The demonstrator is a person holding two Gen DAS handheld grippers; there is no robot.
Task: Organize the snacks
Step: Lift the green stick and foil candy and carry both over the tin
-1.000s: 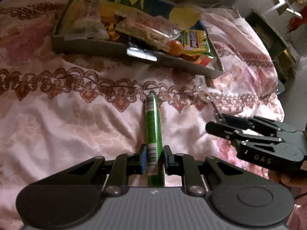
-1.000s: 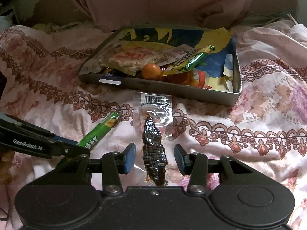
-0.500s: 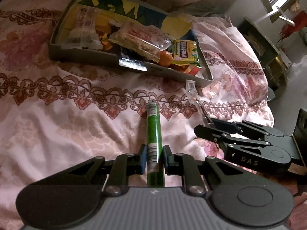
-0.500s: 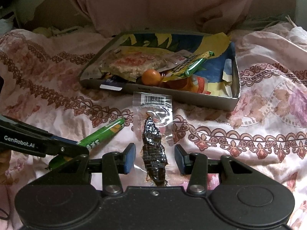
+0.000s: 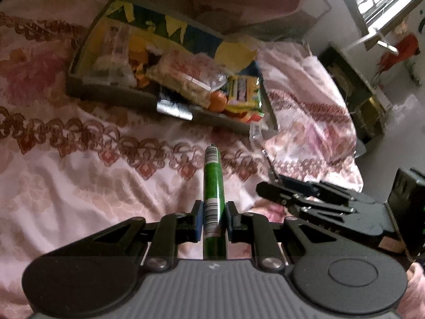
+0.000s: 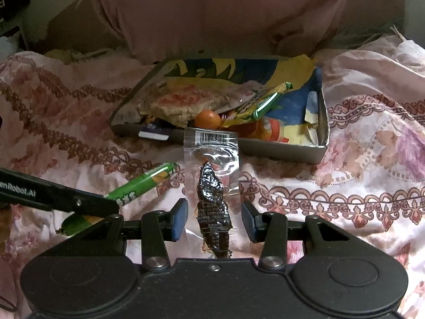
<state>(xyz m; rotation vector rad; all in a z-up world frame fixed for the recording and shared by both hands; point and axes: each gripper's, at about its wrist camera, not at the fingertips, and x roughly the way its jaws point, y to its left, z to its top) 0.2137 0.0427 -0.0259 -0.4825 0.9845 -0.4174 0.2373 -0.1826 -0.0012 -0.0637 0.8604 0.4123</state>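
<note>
My left gripper (image 5: 214, 220) is shut on a green snack stick (image 5: 213, 186) and holds it above the bedspread, pointing at the snack tray (image 5: 111, 94). The stick also shows in the right wrist view (image 6: 143, 182), held by the left gripper (image 6: 106, 204). My right gripper (image 6: 214, 219) has its jaws apart around a clear packet with a dark snack (image 6: 212, 199). The packet looks lifted off the bed, but the pads do not visibly touch it. The tray (image 6: 279, 151) holds several snacks, with an orange ball (image 6: 207, 118) at its front.
The tray lies on a pink patterned bedspread (image 6: 345, 186). A pink pillow (image 6: 212, 13) rises behind it. The right gripper (image 5: 318, 199) appears in the left wrist view, close to the left one. Dark furniture (image 5: 358, 101) stands beyond the bed's right edge.
My left gripper has lifted the green stick and tilted back from the tray. My right gripper and the clear packet have risen a little; its jaws stay the same width.
</note>
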